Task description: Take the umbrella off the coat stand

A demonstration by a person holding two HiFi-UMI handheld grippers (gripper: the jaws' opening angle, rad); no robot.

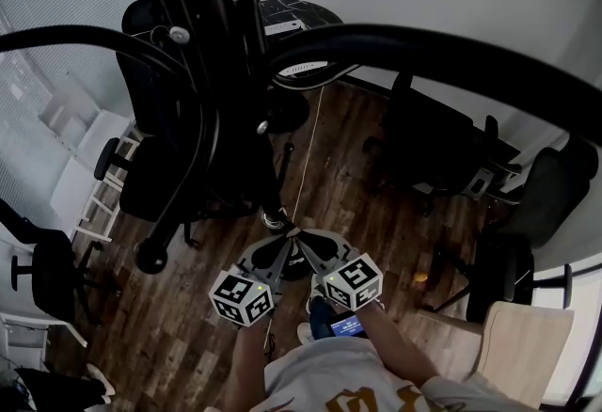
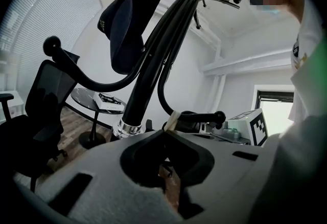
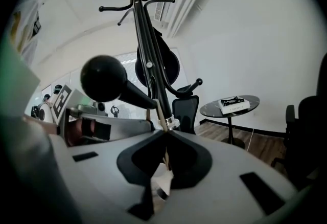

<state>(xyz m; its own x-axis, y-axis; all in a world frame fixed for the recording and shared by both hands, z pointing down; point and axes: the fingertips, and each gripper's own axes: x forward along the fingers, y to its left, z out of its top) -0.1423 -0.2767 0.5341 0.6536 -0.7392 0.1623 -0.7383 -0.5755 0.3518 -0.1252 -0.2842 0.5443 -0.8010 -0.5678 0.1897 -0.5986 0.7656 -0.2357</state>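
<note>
A black coat stand point(image 1: 423, 48) with curved, ball-ended arms fills the head view. A folded black umbrella point(image 1: 266, 177) hangs close along its pole, and the two are hard to tell apart. My left gripper point(image 1: 285, 239) and right gripper point(image 1: 303, 239) meet low on it, tips almost touching. In the right gripper view the jaws are shut on a thin beige rod point(image 3: 155, 113), seemingly the umbrella's tip, beside a chrome ring point(image 3: 171, 124). In the left gripper view the jaws are shut under a beige piece point(image 2: 172, 119). A dark cap point(image 2: 122, 28) hangs higher up.
Black office chairs point(image 1: 155, 180) stand left of the stand, and more are at the right point(image 1: 442, 151). A small round table point(image 3: 230, 108) with a box on it stands behind. A low stand arm with a ball end point(image 3: 103, 78) juts near my right gripper. The floor is dark wood.
</note>
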